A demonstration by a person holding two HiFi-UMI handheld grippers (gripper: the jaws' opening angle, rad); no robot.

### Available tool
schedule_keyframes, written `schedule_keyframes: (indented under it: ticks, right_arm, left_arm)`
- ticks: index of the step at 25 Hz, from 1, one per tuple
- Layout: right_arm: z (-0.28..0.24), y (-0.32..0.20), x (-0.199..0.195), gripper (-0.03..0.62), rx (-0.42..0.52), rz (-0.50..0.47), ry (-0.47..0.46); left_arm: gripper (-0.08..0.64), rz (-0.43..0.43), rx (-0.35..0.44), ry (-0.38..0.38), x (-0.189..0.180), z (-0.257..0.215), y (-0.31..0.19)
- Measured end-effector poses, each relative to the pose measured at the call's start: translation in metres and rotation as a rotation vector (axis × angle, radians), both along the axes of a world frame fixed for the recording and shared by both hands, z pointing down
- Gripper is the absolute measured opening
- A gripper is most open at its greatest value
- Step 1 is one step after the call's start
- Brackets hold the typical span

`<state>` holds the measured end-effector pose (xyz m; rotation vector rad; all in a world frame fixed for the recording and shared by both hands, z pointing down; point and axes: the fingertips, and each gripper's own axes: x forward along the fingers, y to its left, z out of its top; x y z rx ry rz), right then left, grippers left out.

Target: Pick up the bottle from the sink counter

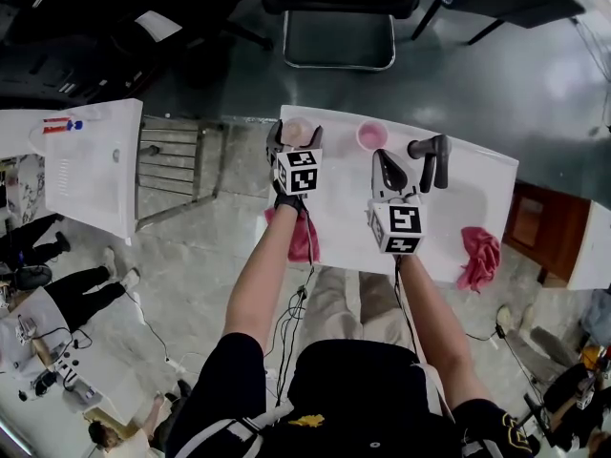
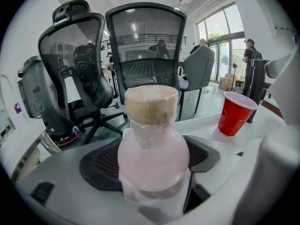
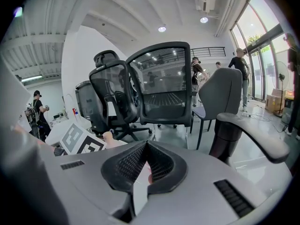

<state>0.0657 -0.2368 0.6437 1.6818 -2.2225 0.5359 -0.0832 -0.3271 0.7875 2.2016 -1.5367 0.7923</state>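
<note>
- The white sink counter [image 1: 463,203] lies under both grippers and stretches out past the right one.
- A black mesh office chair [image 2: 147,46] stands on the floor beyond the counter's far edge, straight ahead of the left gripper [image 1: 296,145], with more chairs beside it.
- The left gripper is at the far edge of the counter. Its jaws are clamped on the bottle, one black pad against each side.
- The right gripper [image 3: 144,147] is just beside the left one and a little nearer the person. Its jaws are pressed together at the tips with nothing between them.
- A black faucet [image 1: 431,156] stands just to the right of the right gripper.
- A red cloth [image 1: 480,257] hangs over the near edge, to the right of and behind the right gripper. Another [image 1: 304,241] hangs below the left gripper's wrist.
- A red cup [image 2: 236,112] stands on the counter ahead and to the right of the left gripper, apart from it.
- The bottle [image 2: 153,149], clear and pinkish with a cork-coloured cap, is upright in the left gripper. Its base is hidden.
</note>
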Motion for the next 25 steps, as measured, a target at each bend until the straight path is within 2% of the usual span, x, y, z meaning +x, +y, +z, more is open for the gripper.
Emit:
schedule_keyframes:
  ticks: [12,25]
  right_arm:
    - [-0.009,-0.004,0.0,0.026,0.018,-0.001,0.003]
    - [-0.069,-0.01,0.003,0.026,0.096,0.004,-0.017]
  left_arm:
    - [0.4,0.056,-0.004,-0.002,0.004,-0.02,0.009]
    - [0.4,0.158,0.063,0.016,0.024,-0.134,0.022]
